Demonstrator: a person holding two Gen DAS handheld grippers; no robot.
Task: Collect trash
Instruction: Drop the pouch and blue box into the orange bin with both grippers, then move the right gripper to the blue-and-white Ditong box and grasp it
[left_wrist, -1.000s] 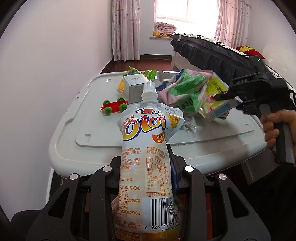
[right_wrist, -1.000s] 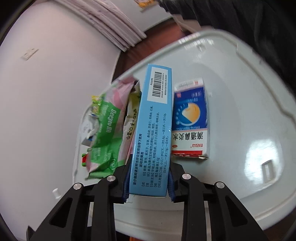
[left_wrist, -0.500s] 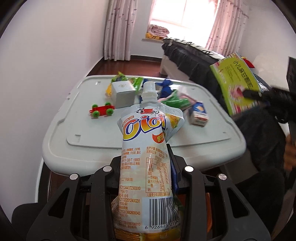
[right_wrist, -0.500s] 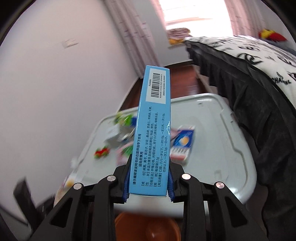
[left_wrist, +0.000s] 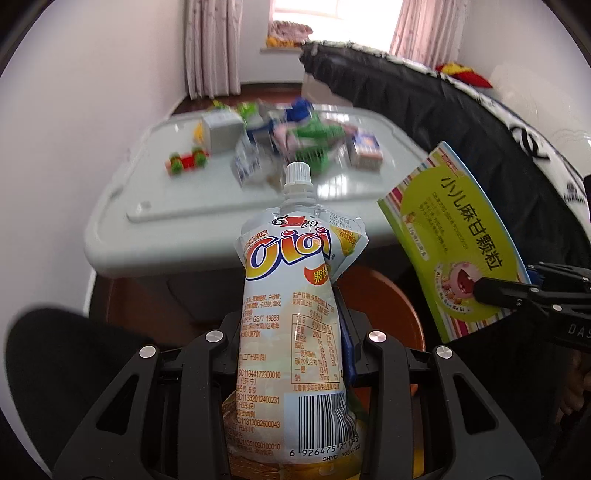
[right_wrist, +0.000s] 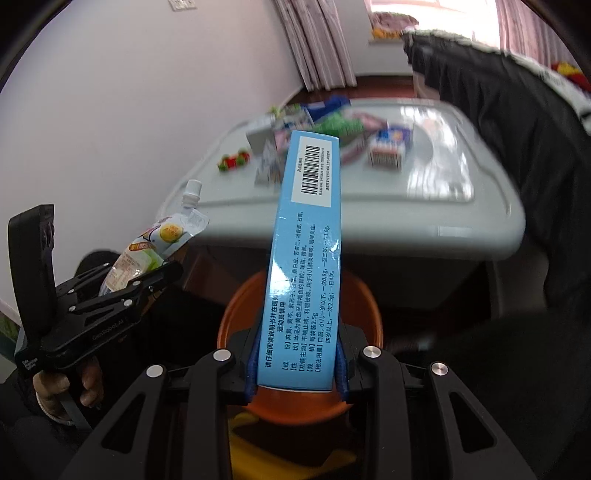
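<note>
Left wrist view: my left gripper (left_wrist: 295, 354) is clenched on a white spouted juice pouch (left_wrist: 295, 332), which hides most of the round orange bin (left_wrist: 384, 306) below. The litter on the grey plastic lid (left_wrist: 177, 195) is blurred.

Right wrist view: my right gripper (right_wrist: 297, 363) clamps a blue-sided medicine box (right_wrist: 303, 266) above that bin (right_wrist: 236, 314). My left hand (right_wrist: 66, 387) is partly cut off.
</note>
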